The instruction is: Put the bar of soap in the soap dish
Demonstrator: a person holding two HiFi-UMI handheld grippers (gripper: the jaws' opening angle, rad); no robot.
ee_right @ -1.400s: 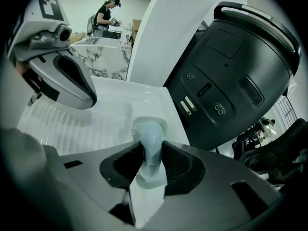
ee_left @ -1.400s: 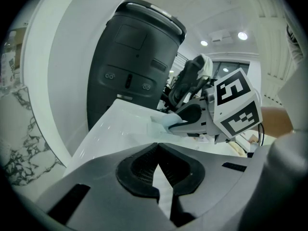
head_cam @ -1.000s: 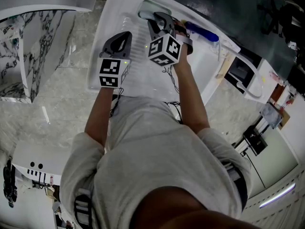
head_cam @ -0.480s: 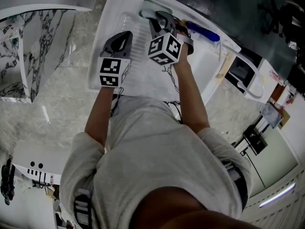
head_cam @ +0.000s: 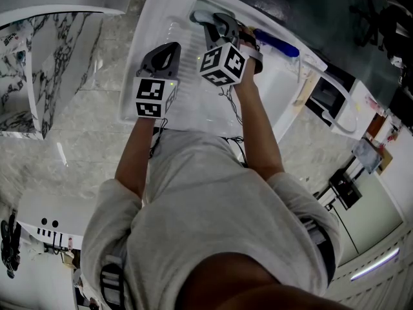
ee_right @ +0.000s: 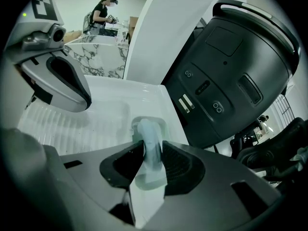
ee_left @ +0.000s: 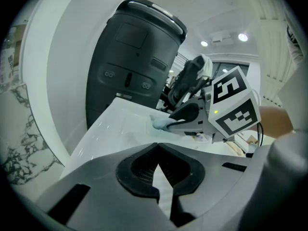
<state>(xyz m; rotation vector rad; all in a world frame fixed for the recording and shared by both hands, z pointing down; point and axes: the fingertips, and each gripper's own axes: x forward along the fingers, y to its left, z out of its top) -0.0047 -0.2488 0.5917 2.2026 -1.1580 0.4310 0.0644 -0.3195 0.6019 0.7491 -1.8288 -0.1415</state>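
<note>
The pale blue-green rectangular bar of soap (ee_right: 150,137) is clamped on edge between the pads of the right tongs (ee_right: 154,150), directly over the pale green plastic soap dish (ee_right: 135,123) on the white ribbed surface (ee_right: 72,129). The bar is judged light, rigid and slippery; hold is best taken across its broad faces. The right tongs are pitched steeply downward. The left tongs (ee_left: 158,148) are closed, empty and held aside.

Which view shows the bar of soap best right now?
The right gripper view: the bar of soap stands clamped in the right tool, over the soap dish. The left gripper view shows only its pale end. In the head view, the tool hides it.
</note>
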